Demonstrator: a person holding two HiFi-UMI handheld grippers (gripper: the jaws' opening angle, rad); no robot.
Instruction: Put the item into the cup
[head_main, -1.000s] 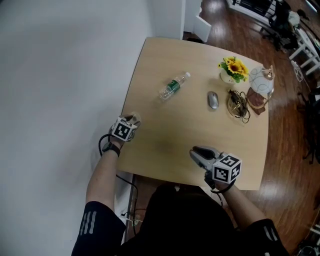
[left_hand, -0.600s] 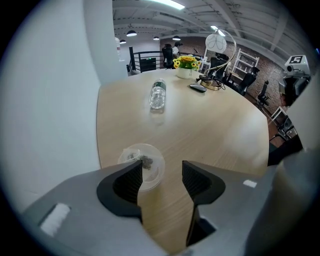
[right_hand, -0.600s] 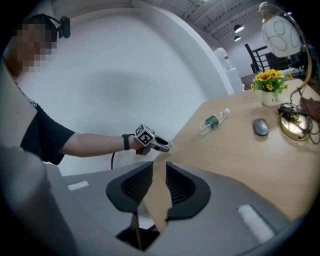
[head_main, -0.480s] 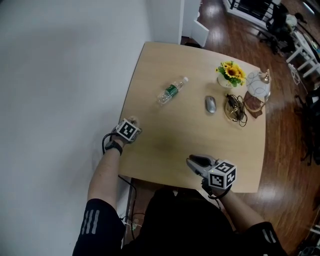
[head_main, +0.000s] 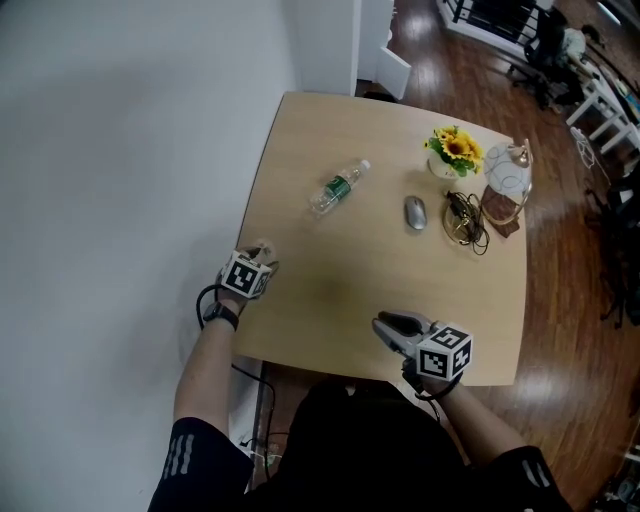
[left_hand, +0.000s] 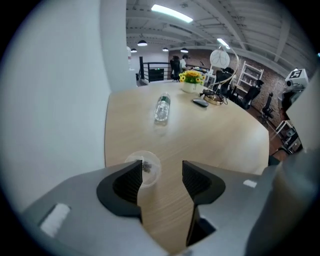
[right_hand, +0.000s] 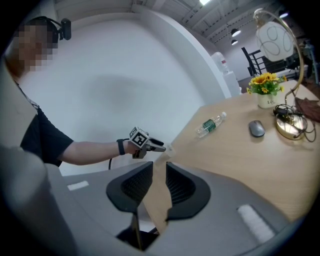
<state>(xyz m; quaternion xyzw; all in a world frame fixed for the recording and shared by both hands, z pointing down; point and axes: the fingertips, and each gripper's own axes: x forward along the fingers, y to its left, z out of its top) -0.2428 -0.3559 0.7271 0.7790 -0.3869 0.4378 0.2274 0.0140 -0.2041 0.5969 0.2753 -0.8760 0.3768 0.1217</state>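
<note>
The left claw (left_hand: 161, 169) is hovering beside the cup (left_hand: 151, 171), jaws just opening wide, empty; the right claw (right_hand: 159, 169) is hanging slightly open, empty

readable text: none | bottle (head_main: 338, 187) label: too small

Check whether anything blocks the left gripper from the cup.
Nothing visible does. The clear cup, a small dark item inside it, stands on the table just beyond the left gripper's left jaw tip. The jaws have just been opening, with only tabletop between them.
</note>
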